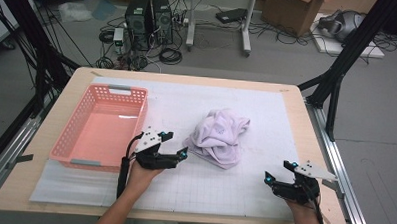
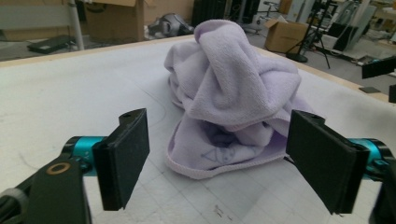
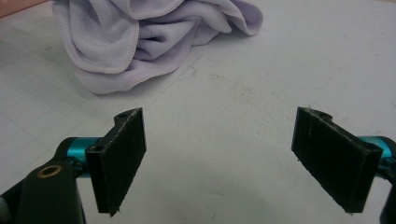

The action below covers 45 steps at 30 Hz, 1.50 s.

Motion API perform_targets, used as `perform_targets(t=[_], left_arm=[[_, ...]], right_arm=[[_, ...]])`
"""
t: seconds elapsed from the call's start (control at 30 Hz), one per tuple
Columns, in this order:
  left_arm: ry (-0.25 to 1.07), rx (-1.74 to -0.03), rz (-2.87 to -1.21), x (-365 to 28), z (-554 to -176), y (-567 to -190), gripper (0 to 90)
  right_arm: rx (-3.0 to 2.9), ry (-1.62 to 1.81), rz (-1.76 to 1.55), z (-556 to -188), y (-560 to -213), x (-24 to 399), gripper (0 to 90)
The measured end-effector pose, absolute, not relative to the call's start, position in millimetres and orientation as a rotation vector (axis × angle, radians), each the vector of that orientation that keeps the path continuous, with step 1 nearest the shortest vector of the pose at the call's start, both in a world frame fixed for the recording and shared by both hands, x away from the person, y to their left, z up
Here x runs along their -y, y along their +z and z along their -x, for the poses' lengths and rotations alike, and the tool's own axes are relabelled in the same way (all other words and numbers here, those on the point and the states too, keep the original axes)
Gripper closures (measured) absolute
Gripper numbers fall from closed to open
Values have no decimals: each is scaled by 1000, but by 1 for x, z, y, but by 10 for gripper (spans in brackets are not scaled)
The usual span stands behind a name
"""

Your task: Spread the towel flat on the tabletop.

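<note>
We read no clear writing on the lilac towel [image 2: 233,93]. Our left gripper [image 1: 177,154] nears its hem, jaws wide, empty; right gripper [image 1: 279,177] likewise wide over open table [image 3: 243,70].

Pink basket [image 1: 85,138] sits on white mat [image 1: 266,109] — seemingly empty

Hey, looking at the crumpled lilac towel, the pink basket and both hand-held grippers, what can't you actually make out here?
- Crumpled lilac microfibre towel: its underside and inner layers are hidden by its own folds, in every view.
- Faint print on the towel's lower fold: too small and blurred to read in the left gripper view.
- Towel's top in the right gripper view: cut off by the upper edge.
- Pink slotted plastic basket: its near wall's inside is hidden, high view.
</note>
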State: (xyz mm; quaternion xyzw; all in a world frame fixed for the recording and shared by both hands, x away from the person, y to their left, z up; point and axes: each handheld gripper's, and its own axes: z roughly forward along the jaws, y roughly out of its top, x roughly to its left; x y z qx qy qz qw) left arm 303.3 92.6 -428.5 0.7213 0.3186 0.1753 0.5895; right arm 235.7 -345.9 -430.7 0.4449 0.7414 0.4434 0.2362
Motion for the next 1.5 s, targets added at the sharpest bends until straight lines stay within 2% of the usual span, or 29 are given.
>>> perform_targets(t=[0.13,0.37,0.5,0.67,0.83,0.97,1.0,1.03,1.1,1.13,1.5], left_arm=[[411,-719,-1699,-92,-304,-430,312],[384,-714,-1737,-90,-308,-433,370],[384,-722,-1747,-84,-314,-437,379],[354,-725,-1759,-72,-325,-430,361],[344,-704,-1750,-57,-338,-416,352],[310,-723,-1778,-38,-354,-416,345],[299,-722,-1797,-34,-356,-418,364],[299,-706,-1826,-30,-359,-420,432],[322,-705,-1822,-29,-358,-420,663],[317,-710,-1809,-31,-357,-419,746],[373,-765,-1715,-63,-356,-405,782]], right_arm=[[-2058,1196,-1229,-239,-435,343,165],[-2126,1156,-1238,-251,-440,326,189],[-2179,1188,-1244,-262,-440,309,282],[-2286,1133,-1210,-288,-441,276,461],[-2346,1067,-1239,-304,-445,254,497],[-2335,1013,-1211,-307,-445,250,661],[-2341,1010,-1207,-306,-444,252,780],[-2362,1028,-1192,-306,-444,252,849],[-2385,1016,-1151,-301,-443,251,857],[-2410,1023,-1127,-297,-442,252,860],[-2483,1074,-1074,-234,-434,290,866]])
